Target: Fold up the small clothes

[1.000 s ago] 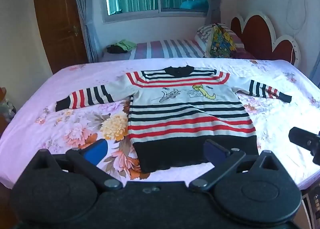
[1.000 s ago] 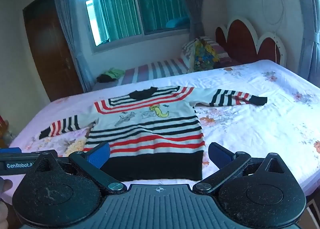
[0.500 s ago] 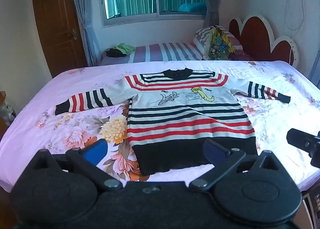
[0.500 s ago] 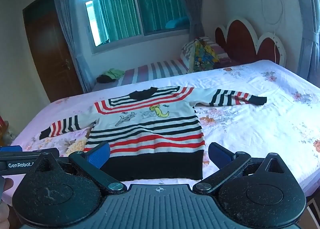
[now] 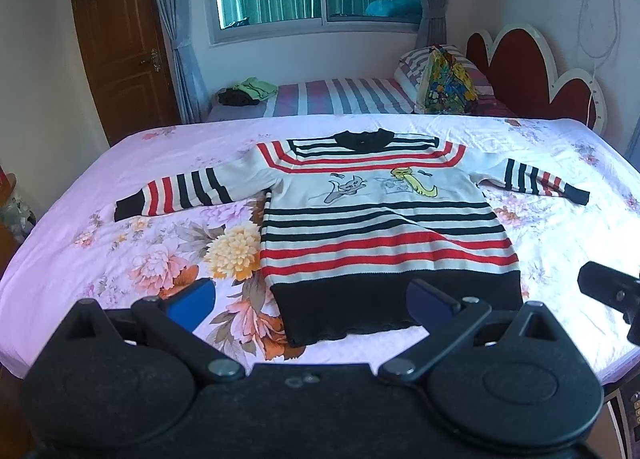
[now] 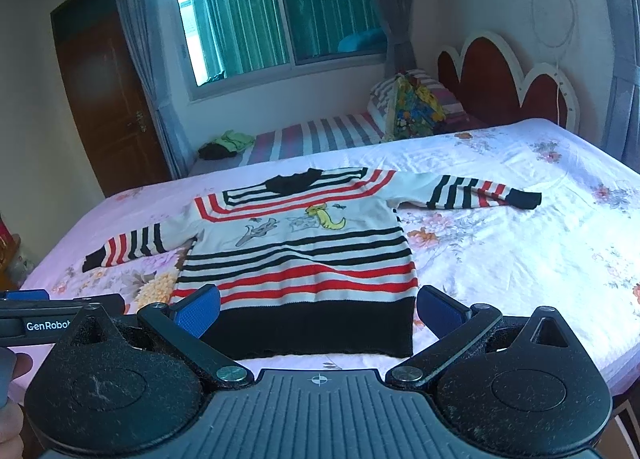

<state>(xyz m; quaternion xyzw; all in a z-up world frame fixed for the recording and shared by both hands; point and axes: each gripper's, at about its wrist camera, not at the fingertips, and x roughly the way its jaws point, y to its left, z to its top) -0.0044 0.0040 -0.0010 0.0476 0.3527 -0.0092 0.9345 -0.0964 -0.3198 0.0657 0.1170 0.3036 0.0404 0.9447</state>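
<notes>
1. Barely anything is shifting since a second ago; we are holding both grippers near the bed's [image 5: 120, 163] near edge.
2. We are keeping the left gripper [image 5: 310, 301] and right gripper [image 6: 318, 305] wide open, gripping nothing.
3. Our sweater [image 5: 380, 227] is lying flat, sleeves spread, mid-bed.

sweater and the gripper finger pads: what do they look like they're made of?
Striped sweater: looks like a knit, probably wool or acrylic; matte, with a ribbed black hem and a soft drape lying flat on the bed sheet. Finger pads: blue, apparently rubber or soft plastic; a fine dotted grip texture shows on the right gripper, while the linkage looks like hard black plastic.
</notes>
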